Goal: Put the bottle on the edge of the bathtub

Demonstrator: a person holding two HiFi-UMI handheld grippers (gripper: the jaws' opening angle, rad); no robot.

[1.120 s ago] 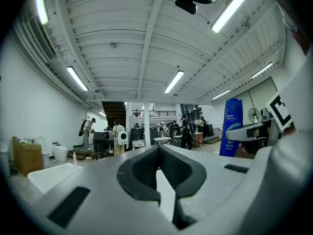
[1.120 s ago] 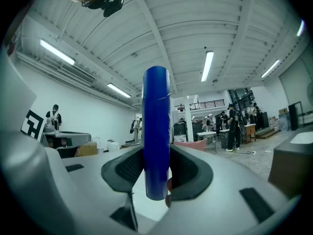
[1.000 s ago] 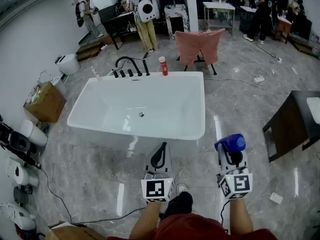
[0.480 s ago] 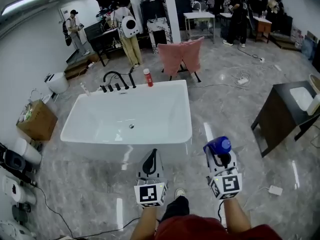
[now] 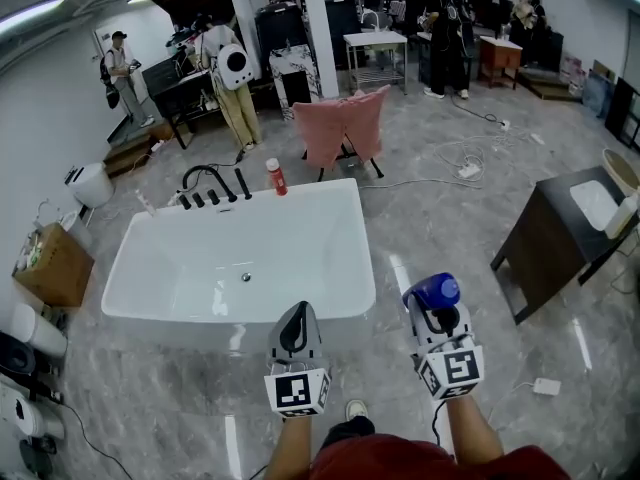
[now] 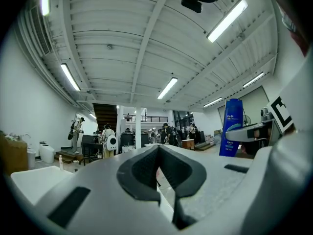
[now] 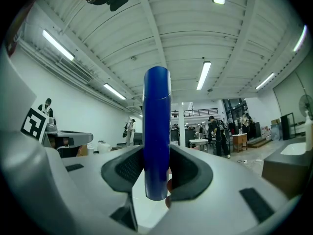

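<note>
A: What sort of room is it?
B: A big open hall. Glossy grey marble floor (image 5: 480,228), a plain white wall (image 5: 40,108) on the left, 1 white pillar (image 5: 322,23) far back.
A: And the light?
B: Long tube lamps (image 6: 167,88) run across a ribbed white ceiling (image 6: 122,38).
A: Any furniture?
B: A chair draped in pink cloth (image 5: 342,126) and a dark cabinet (image 5: 545,253) with a pale basin at the right. There's a metal table (image 5: 375,40) behind and a cardboard box (image 5: 45,268) by the left wall. A white power strip (image 5: 466,171) lies on the floor.
</note>
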